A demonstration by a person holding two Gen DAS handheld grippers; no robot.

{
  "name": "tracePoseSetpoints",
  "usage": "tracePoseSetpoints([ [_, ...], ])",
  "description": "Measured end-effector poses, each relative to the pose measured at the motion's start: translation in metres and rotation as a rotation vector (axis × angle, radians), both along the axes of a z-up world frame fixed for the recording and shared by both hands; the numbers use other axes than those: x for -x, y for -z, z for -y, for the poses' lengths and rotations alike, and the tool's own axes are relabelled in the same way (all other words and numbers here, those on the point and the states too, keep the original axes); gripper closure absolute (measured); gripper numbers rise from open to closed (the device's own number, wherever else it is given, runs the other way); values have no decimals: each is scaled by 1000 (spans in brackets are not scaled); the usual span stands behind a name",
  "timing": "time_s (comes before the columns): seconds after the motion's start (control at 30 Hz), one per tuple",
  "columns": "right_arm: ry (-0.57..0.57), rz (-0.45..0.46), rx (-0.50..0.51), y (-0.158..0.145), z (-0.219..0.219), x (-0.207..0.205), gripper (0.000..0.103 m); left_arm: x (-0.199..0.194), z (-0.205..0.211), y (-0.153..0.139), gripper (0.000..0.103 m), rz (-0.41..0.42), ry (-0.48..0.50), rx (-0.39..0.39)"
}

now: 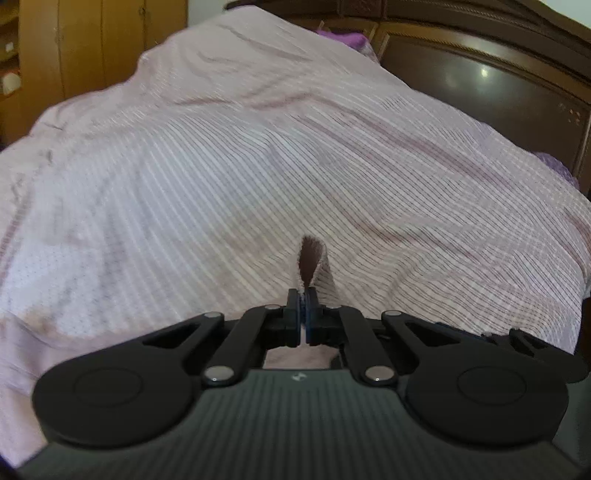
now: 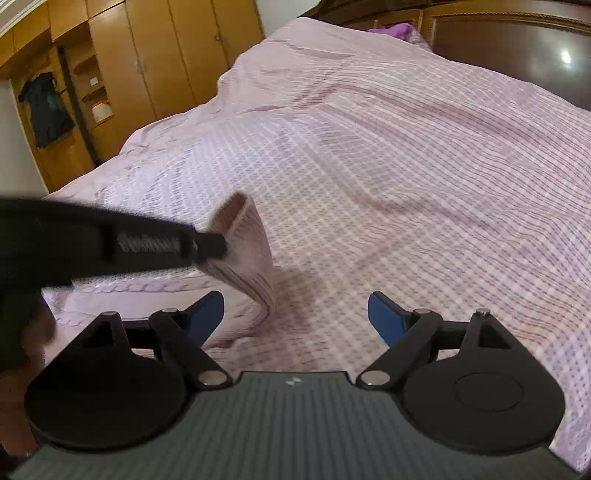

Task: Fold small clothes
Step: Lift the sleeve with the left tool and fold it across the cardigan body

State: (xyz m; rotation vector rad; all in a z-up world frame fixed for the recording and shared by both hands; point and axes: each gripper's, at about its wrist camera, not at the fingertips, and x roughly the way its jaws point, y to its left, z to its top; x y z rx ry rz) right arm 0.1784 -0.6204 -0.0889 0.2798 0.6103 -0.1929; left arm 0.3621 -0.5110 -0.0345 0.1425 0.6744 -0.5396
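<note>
A small pink knit garment [image 2: 147, 291] with a cable pattern lies on the bed at the lower left of the right wrist view. Its ribbed edge [image 2: 247, 258] is lifted off the bed, and my left gripper [image 2: 212, 242], reaching in from the left, is shut on it. In the left wrist view the same ribbed fold [image 1: 314, 266] stands up between the closed pads of the left gripper [image 1: 303, 295]. My right gripper [image 2: 295, 306] is open wide just right of the lifted fold, with only bedspread between its blue pads [image 2: 384, 317].
A pink striped bedspread [image 2: 406, 166] covers the whole bed [image 1: 221, 166]. A dark wooden headboard [image 1: 480, 85] runs along the far right. Wooden wardrobes [image 2: 166, 55] stand beyond the bed's left side. A purple cloth [image 2: 400, 29] lies by the headboard.
</note>
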Motion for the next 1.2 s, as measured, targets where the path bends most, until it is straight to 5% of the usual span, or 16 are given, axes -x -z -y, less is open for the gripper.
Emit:
tracePoseSetpoints([
  [0.97,-291,-49,54,-10,-190,-86,4,-26,-220,-76,99,121,-283,4],
  [1.2,-303,-34,-85,5,-222,-91,4,-20,-282,-103,99,171,-356,-18],
])
